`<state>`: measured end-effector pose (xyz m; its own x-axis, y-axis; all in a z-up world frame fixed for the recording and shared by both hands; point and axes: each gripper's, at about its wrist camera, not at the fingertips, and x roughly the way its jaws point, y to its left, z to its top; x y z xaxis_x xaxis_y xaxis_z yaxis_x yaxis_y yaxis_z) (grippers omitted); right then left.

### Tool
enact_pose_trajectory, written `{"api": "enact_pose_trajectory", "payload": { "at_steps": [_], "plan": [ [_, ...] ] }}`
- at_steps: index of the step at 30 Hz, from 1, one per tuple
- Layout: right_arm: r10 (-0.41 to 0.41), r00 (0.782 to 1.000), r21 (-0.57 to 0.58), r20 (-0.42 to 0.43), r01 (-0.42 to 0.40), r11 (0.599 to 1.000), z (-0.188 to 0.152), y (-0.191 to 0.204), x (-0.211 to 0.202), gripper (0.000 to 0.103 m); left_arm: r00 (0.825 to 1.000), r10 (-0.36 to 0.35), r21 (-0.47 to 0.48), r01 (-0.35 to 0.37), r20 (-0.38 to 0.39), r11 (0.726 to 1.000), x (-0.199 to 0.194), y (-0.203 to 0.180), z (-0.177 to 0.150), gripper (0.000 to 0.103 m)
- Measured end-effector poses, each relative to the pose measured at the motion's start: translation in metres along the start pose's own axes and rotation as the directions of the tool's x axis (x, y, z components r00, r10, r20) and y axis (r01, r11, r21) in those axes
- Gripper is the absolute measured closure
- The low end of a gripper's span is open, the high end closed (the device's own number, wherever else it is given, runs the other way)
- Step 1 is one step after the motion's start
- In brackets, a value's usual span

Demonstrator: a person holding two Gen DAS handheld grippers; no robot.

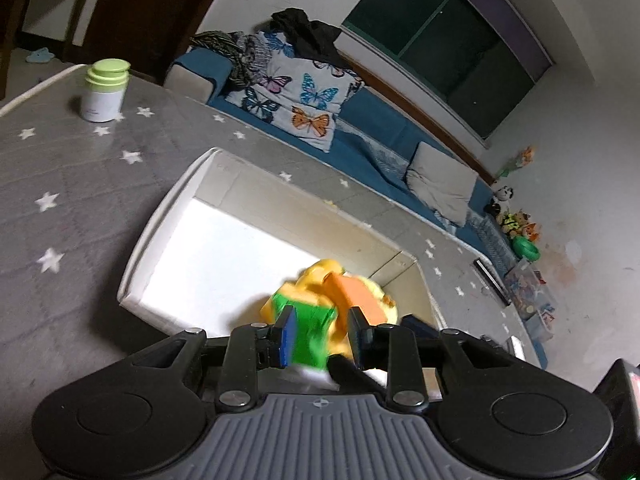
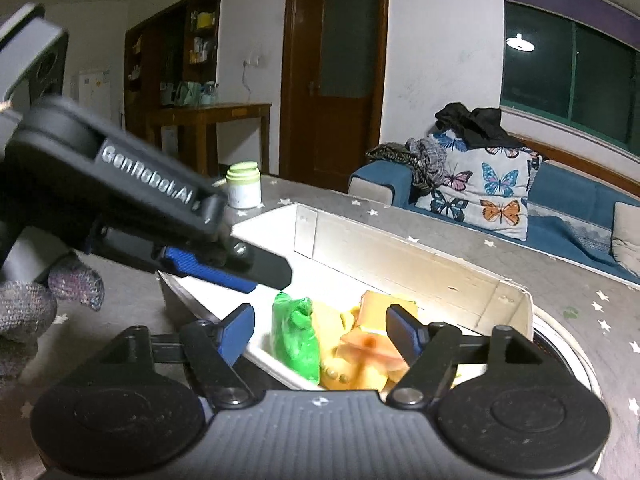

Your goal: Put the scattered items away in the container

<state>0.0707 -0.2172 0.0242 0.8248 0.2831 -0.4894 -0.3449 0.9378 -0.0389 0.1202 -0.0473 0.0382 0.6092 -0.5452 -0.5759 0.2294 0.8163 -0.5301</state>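
Fingers of the left gripper [image 1: 320, 330] hang spread over the white box [image 2: 408, 264], green toy [image 2: 294, 334] already inside; the right gripper [image 2: 320, 330] gapes nearby, holding nothing

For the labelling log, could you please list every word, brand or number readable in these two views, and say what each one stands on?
"GenRobot.AI": raised silver lettering on the black body of the left gripper, seen in the right wrist view.
White jar with the green lid: faint grey print on its front, too small and blurred to read.
White container: no text visible.
Green toy in the container: no lettering visible.
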Motion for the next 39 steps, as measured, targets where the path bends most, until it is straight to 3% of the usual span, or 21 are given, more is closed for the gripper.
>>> {"api": "enact_pose_trajectory", "payload": {
  "at_steps": [2,7,9,13,39],
  "plan": [
    [0.002,1.0,0.008,0.014,-0.002,1.0,-0.003,0.002,-0.01,0.028,1.0,0.017,0.013,-0.018,0.007,1.0,-0.009,-0.002,-0.008,0.073],
    [-0.011,0.999,0.002,0.047,0.011,1.0,-0.008,0.002,-0.031,0.016,0.998,0.06,0.052,-0.062,0.031,0.997,-0.03,-0.008,-0.031,0.07],
    [-0.017,0.999,0.008,0.049,0.016,1.0,-0.014,0.003,-0.042,0.007,0.995,0.089,0.071,-0.091,0.041,0.993,-0.036,-0.013,-0.042,0.07],
    [-0.038,0.999,0.028,0.037,0.037,0.999,-0.028,0.006,-0.057,0.001,0.987,0.151,0.095,-0.155,0.047,0.983,-0.043,-0.019,-0.063,0.07],
    [-0.09,0.992,0.139,-0.092,0.102,0.985,-0.086,0.022,-0.095,0.0,0.941,0.338,0.11,-0.338,0.015,0.935,-0.055,-0.027,-0.137,0.069]
  ]
}}
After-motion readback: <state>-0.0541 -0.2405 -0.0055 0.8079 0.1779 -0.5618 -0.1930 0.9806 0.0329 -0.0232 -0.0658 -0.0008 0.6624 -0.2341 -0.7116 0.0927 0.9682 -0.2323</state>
